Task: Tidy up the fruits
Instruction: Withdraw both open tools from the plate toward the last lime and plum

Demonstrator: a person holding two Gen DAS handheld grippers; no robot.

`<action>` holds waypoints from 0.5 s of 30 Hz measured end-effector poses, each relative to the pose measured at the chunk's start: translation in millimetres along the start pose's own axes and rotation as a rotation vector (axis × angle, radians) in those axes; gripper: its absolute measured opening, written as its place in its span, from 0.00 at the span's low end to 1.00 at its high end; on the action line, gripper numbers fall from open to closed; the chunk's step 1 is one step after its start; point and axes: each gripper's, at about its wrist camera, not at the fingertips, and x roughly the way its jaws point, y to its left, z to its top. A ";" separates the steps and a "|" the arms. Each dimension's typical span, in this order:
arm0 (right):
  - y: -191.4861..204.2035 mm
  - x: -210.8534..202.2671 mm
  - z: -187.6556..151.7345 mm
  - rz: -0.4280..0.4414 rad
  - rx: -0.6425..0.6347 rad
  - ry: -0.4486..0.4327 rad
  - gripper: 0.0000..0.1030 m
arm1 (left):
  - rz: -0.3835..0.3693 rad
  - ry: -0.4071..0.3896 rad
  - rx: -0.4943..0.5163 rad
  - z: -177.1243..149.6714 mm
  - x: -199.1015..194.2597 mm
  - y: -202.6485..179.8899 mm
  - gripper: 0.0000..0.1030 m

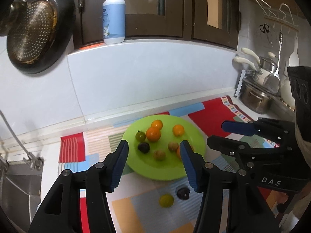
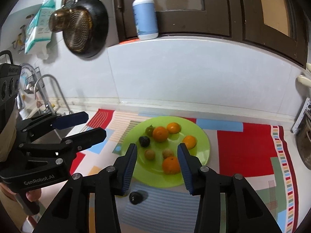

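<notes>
A lime green plate (image 1: 155, 167) (image 2: 202, 136) lies on a patterned mat and holds several small fruits: oranges (image 1: 153, 134) (image 2: 160, 134), a green one (image 1: 140, 136), a dark plum (image 1: 143, 147) (image 2: 144, 141) and brownish ones (image 1: 159, 154). On the mat in front of the plate lie a yellow-green fruit (image 1: 166, 200) and a dark plum (image 1: 183, 193) (image 2: 135, 197). My left gripper (image 1: 154, 163) is open and empty, above the plate's near edge. My right gripper (image 2: 157, 165) is open and empty, over the plate's near side; it also shows in the left wrist view (image 1: 229, 134).
A patterned mat (image 1: 210, 112) (image 2: 243, 147) covers the counter. A sink and tap (image 2: 46, 89) are at the left. Pots (image 1: 256, 97) stand at the right. A soap bottle (image 1: 114, 17) stands on the sill and a pan (image 1: 37, 31) hangs on the wall.
</notes>
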 end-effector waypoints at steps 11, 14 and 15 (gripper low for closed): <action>21.6 -1.7 -24.7 0.004 -0.092 0.035 0.43 | -0.022 0.080 0.018 -42.4 2.7 -2.6 0.54; 23.6 1.8 -31.8 0.006 -0.115 0.060 0.43 | -0.038 0.089 0.044 -52.2 2.9 -6.1 0.54; 24.8 2.8 -33.7 0.006 -0.123 0.066 0.43 | -0.040 0.087 0.058 -54.6 2.6 -7.6 0.54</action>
